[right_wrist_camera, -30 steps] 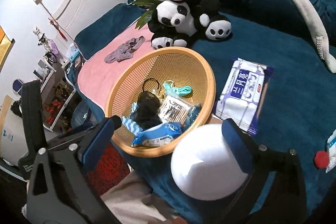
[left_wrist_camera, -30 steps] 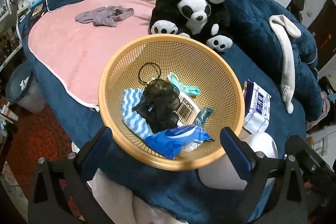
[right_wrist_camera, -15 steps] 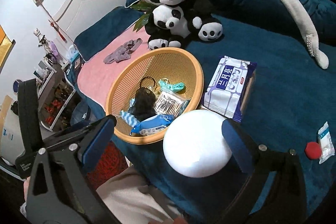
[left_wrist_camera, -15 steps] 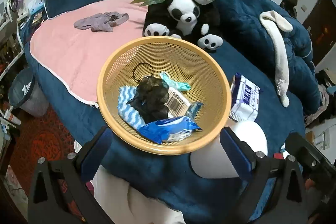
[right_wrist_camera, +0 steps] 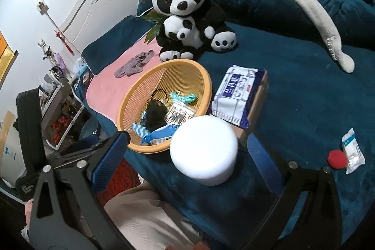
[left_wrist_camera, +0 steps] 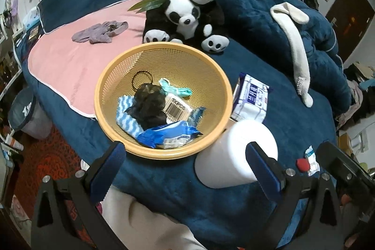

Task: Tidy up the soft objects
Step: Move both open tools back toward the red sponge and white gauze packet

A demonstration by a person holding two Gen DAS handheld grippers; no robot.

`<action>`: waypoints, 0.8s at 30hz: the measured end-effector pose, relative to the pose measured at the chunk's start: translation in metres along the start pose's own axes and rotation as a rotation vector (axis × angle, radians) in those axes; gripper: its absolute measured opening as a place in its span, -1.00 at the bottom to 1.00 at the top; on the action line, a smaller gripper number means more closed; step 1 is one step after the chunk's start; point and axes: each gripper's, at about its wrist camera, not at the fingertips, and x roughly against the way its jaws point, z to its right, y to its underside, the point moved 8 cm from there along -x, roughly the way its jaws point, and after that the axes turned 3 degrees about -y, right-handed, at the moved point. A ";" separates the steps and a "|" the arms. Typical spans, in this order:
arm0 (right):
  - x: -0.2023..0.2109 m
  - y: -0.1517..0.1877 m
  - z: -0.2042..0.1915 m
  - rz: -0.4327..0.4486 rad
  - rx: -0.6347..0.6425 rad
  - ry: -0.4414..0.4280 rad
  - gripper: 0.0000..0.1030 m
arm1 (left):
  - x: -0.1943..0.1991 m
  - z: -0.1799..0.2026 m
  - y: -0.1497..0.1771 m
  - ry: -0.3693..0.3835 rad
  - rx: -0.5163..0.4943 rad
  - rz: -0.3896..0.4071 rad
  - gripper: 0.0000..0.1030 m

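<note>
Both tongs (left_wrist_camera: 185, 163) (right_wrist_camera: 187, 151), spread and empty, have drawn back from the round orange mesh basket (left_wrist_camera: 161, 151), white paper roll (right_wrist_camera: 204, 149) still unsorted between them

Both fisheye views are lit by soft, even indoor light — colours read clearly, though the corners fall off into black vignette and straight lines bow toward the edges. The white cylindrical paper roll (right_wrist_camera: 203, 149) is nearly blown out, its surface featureless. Focus is sharp mid-frame; a dim shadow pools beneath the round orange plastic mesh basket (left_wrist_camera: 161, 48).
</note>
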 end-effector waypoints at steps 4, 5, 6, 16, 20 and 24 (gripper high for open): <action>0.008 0.003 0.007 0.009 -0.008 0.006 1.00 | 0.004 0.010 0.003 0.005 -0.020 0.000 0.99; 0.010 0.004 0.009 0.011 -0.010 0.006 1.00 | 0.004 0.013 0.004 0.006 -0.026 0.000 0.99; 0.012 0.005 0.010 0.012 -0.011 0.007 1.00 | 0.005 0.014 0.005 0.006 -0.031 0.000 0.99; 0.026 0.011 0.023 0.027 -0.028 0.015 1.00 | 0.010 0.036 0.012 0.012 -0.074 0.002 0.99; 0.032 0.014 0.029 0.035 -0.035 0.016 1.00 | 0.011 0.046 0.015 0.015 -0.090 0.003 0.99; 0.037 0.017 0.035 0.043 -0.043 0.020 1.00 | 0.012 0.056 0.020 0.022 -0.111 0.001 0.99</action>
